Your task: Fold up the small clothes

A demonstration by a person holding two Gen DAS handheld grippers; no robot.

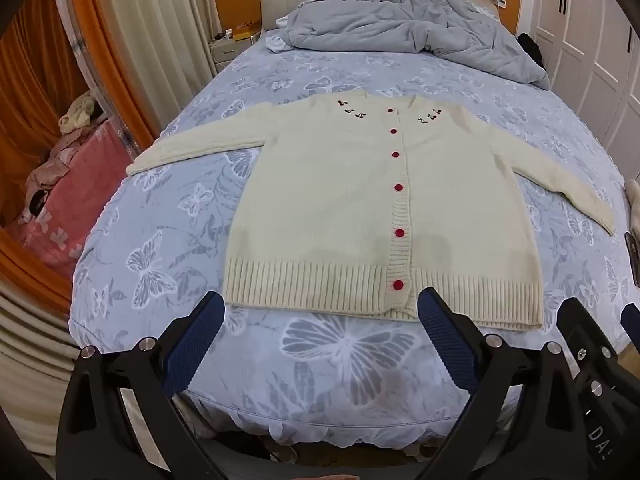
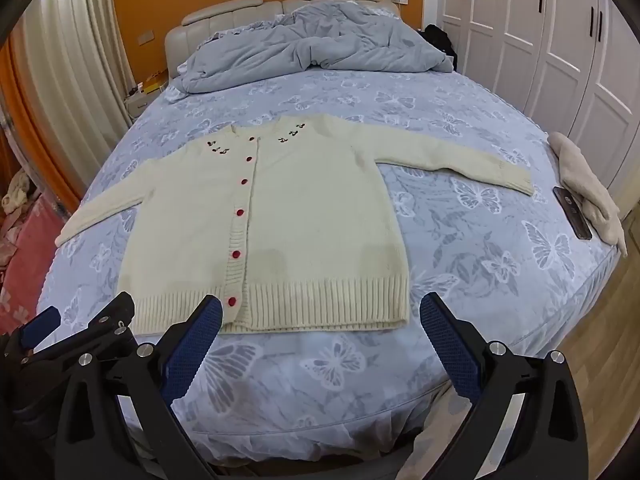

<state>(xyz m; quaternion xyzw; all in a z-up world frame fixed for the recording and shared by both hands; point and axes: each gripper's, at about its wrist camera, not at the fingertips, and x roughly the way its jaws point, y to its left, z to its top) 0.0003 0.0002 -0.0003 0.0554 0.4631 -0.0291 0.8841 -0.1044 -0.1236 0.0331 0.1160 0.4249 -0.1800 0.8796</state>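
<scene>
Hiding cardigan (image 1: 340, 200) hem corner: left claw (image 1: 320, 304).

Both fisheye views are evenly and fairly brightly lit, seemingly from overhead indoor light. Soft gripper shadows fall on the cardigan's (image 1: 360, 208) ribbed hem. Edges bow strongly, with black vignette corners. The bedspread (image 2: 460, 240) stays sharp at centre; detail softens toward the rims. No harsh glare shows.
</scene>
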